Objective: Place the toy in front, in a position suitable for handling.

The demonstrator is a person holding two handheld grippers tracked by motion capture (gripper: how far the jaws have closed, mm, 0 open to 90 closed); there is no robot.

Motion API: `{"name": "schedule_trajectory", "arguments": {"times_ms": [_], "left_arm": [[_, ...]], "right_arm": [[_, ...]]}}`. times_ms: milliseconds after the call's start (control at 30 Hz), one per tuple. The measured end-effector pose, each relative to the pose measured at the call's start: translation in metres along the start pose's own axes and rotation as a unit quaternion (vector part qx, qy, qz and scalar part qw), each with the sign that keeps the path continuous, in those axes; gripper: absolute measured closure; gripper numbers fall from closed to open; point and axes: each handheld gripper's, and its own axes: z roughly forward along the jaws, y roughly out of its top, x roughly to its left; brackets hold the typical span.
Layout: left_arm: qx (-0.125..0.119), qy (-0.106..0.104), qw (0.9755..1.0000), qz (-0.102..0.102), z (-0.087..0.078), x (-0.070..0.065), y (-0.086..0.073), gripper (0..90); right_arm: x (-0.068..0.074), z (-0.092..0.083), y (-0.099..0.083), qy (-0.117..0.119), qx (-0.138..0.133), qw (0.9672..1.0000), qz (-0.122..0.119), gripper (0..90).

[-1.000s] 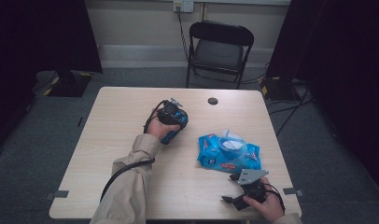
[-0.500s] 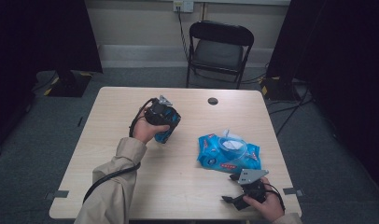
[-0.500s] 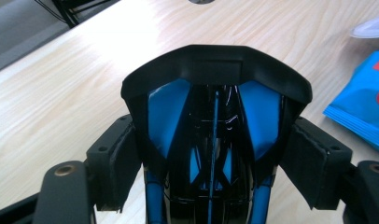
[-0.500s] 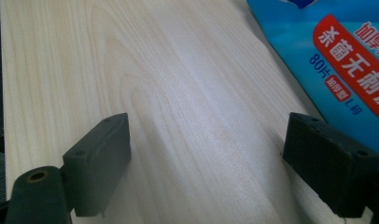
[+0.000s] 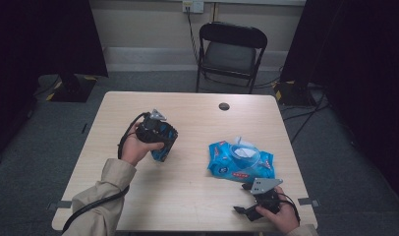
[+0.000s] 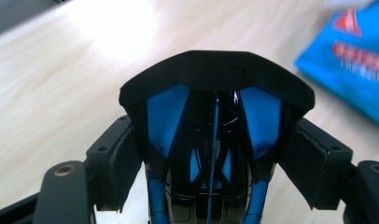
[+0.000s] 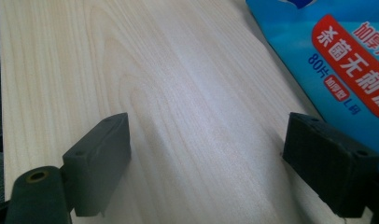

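A glossy black and blue object (image 5: 162, 152) hangs above the left middle of the light wooden table (image 5: 187, 196). My left gripper (image 5: 163, 145) is shut on it. In the left gripper view both pads (image 6: 117, 163) press on the sides of the black and blue object (image 6: 215, 93), which hides the space between them. A blue pack of wet wipes (image 5: 239, 160) lies right of centre. My right gripper (image 5: 244, 199) rests near the table's front right edge, open, with bare wood between its jaws. The right gripper view shows that gripper (image 7: 206, 149) just left of the wipes pack (image 7: 337, 56).
A small dark round disc (image 5: 224, 106) sits near the table's far edge. A black folding chair (image 5: 230, 51) stands behind the table, with cables (image 5: 305, 110) on the floor to its right. Dark curtains flank the room.
My left gripper has carried the black and blue object leftward and a little up, away from the wipes pack. The right gripper has stayed put.
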Motion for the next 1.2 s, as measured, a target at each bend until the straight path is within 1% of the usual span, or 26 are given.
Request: {"name": "schedule_trajectory", "arguments": {"times_ms": [100,167,200,233,267,333,367,400,467,700,767,800,833,867,933,1000,1033,1100,1200], "left_arm": [[0.007,-0.006,1.0000,0.000,-0.002,-0.002,-0.006,25.3],[0.013,-0.006,0.9999,0.007,-0.001,-0.004,-0.006,25.3],[0.017,-0.006,0.9998,0.006,0.000,-0.005,-0.007,25.3],[0.017,-0.002,0.9998,0.008,0.002,-0.005,-0.007,25.3],[0.015,-0.006,0.9999,0.006,0.005,-0.006,-0.007,25.3],[0.015,-0.006,0.9999,0.000,0.011,-0.007,-0.008,25.3],[0.015,-0.006,0.9999,0.000,0.011,-0.007,-0.008,25.3],[0.017,-0.012,0.9998,-0.007,0.020,-0.010,-0.010,25.4],[0.021,-0.014,0.9997,-0.006,0.028,-0.013,-0.011,25.4],[0.029,-0.022,0.9992,-0.016,0.052,-0.018,-0.015,25.4],[0.032,-0.021,0.9991,-0.018,0.054,-0.019,-0.015,25.4],[0.037,-0.019,0.9990,-0.018,0.060,-0.021,-0.016,25.4],[0.037,-0.019,0.9990,-0.018,0.060,-0.021,-0.016,25.4],[0.042,-0.015,0.9988,-0.019,0.065,-0.022,-0.017,25.4],[0.046,-0.014,0.9987,-0.017,0.069,-0.024,-0.018,25.4],[0.050,-0.010,0.9986,-0.011,0.072,-0.026,-0.018,25.4],[0.049,-0.007,0.9987,-0.012,0.073,-0.027,-0.018,25.3],[0.052,-0.002,0.9986,-0.007,0.074,-0.028,-0.018,25.3],[0.053,-0.002,0.9986,-0.004,0.077,-0.028,-0.019,25.2]], "right_arm": [[0.000,0.000,0.000,-0.001,0.000,1.0000,0.001,14.1],[0.000,0.000,0.000,-0.001,0.000,1.0000,0.002,14.1],[0.000,0.000,0.000,-0.001,0.001,1.0000,0.002,14.1],[0.000,0.000,0.000,-0.001,0.000,1.0000,0.002,14.1],[0.000,0.000,0.000,-0.001,0.000,1.0000,0.002,14.0],[-0.001,0.000,0.000,-0.001,0.000,1.0000,0.002,14.0],[-0.001,0.000,0.000,-0.001,0.000,1.0000,0.002,14.0],[-0.001,0.000,0.000,-0.001,0.000,1.0000,0.002,14.1],[0.000,0.000,0.000,-0.001,0.000,1.0000,0.002,14.0],[0.000,0.000,0.000,-0.001,0.000,1.0000,0.002,14.0],[0.000,0.000,0.000,-0.001,0.000,1.0000,0.002,14.0],[-0.001,0.000,0.000,-0.001,0.000,1.0000,0.002,14.0],[-0.001,0.000,0.000,-0.001,0.000,1.0000,0.002,14.0],[-0.001,0.000,0.000,-0.001,0.000,1.0000,0.002,14.0],[0.000,0.000,0.000,-0.002,0.000,1.0000,0.002,14.0],[0.000,0.000,0.000,-0.002,0.000,1.0000,0.002,14.0],[0.000,0.000,0.000,-0.002,0.000,1.0000,0.002,14.0],[0.000,0.000,0.000,-0.002,0.000,1.0000,0.002,14.0],[0.000,0.000,0.000,-0.002,0.000,1.0000,0.002,14.0]]}}
